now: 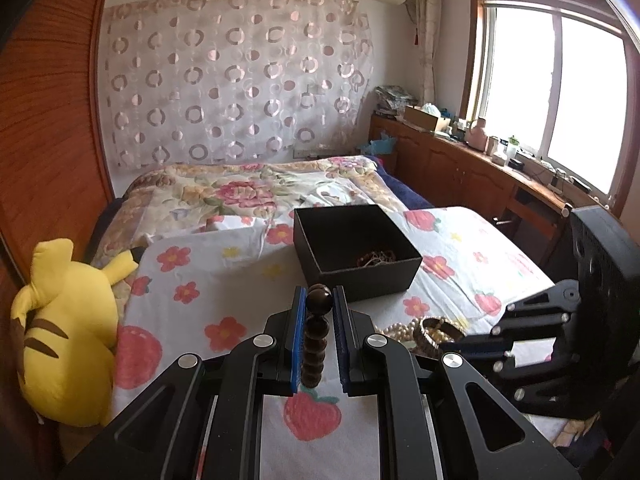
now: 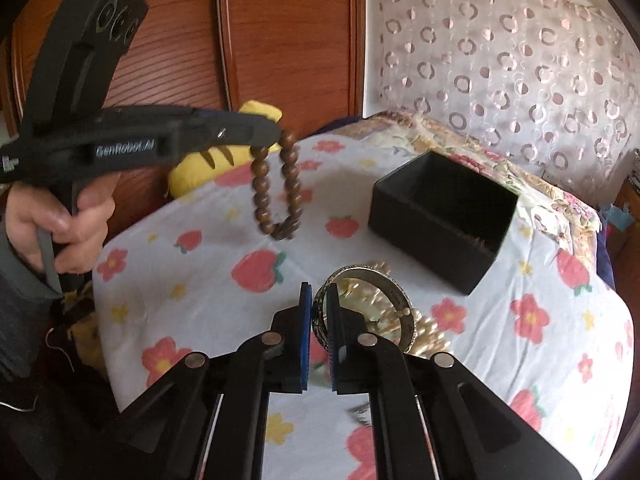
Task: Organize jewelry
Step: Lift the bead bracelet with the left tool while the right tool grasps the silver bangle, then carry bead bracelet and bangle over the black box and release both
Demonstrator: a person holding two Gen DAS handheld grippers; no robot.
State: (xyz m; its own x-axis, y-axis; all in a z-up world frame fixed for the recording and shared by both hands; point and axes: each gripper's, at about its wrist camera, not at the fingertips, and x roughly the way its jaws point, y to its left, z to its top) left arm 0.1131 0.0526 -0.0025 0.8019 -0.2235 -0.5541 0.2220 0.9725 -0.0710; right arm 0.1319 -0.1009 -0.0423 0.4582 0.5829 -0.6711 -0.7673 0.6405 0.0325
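Nearest the right gripper (image 2: 319,322), its blue-padded fingers (image 2: 306,320) pinch the rim of a metal bangle (image 2: 362,300), which stands on edge above a heap of pale pearl beads (image 2: 430,338) on the bed sheet (image 2: 200,300). The sheet is white, printed with strawberries and flowers.

Left of the bangle, the left gripper (image 2: 272,136) is raised above the sheet. Its fingers (image 1: 298,332) are closed on a brown wooden bead bracelet (image 2: 276,188), gripping the top of the loop while the rest hangs free in the air. From the left wrist camera the same bracelet (image 1: 316,336) shows as a column of dark beads running up between the blue pads. A hand (image 2: 60,216) wraps the handle of the left gripper.

Beyond the bangle, toward the head of the bed, sits an open black box (image 1: 356,252) on the sheet, apart from the bead heap. A tangle of jewelry (image 1: 376,258) lies in the box's near right corner.

Left of the box, at the edge of the bed against the wooden wardrobe (image 2: 288,40), lies a yellow plush toy (image 1: 68,344). Past the box a flowered quilt (image 1: 248,192) covers the bed, and a sheer curtain (image 1: 236,76) with ring patterns hangs on the wall behind it.
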